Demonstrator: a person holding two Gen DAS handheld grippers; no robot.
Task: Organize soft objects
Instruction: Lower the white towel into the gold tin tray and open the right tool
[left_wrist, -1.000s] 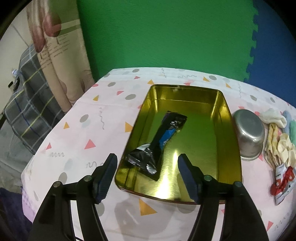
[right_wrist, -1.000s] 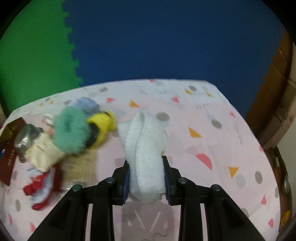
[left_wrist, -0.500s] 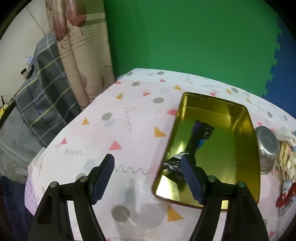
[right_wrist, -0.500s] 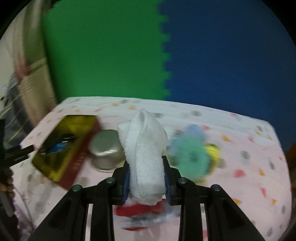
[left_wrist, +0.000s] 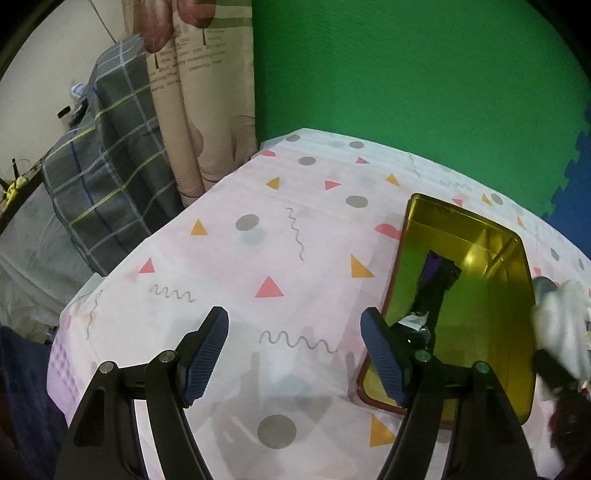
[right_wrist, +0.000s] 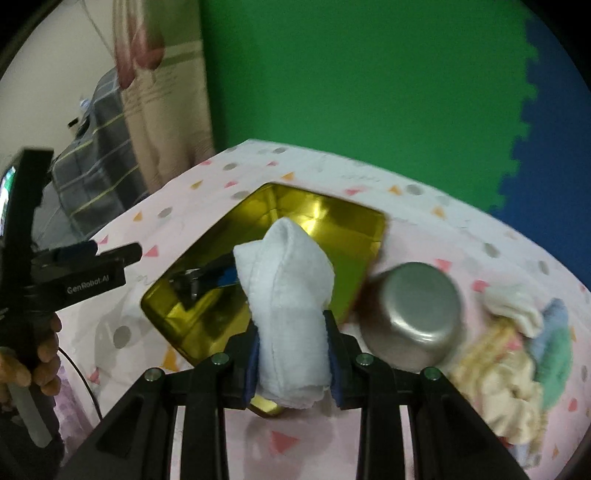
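Observation:
My right gripper is shut on a folded white cloth and holds it above the near edge of a gold tray. The tray holds a dark snack wrapper. The cloth also shows blurred at the right of the left wrist view, beside the tray. My left gripper is open and empty above the tablecloth, left of the tray. A pile of soft items, cream, green and white, lies right of the tray.
A steel bowl stands between the tray and the soft pile. The table has a patterned pink cloth; its left edge drops to a plaid-covered bed. A green and blue foam wall stands behind.
My right gripper has swung left with the white cloth, from the table's right side to over the tray. My left gripper has moved left, off the tray.

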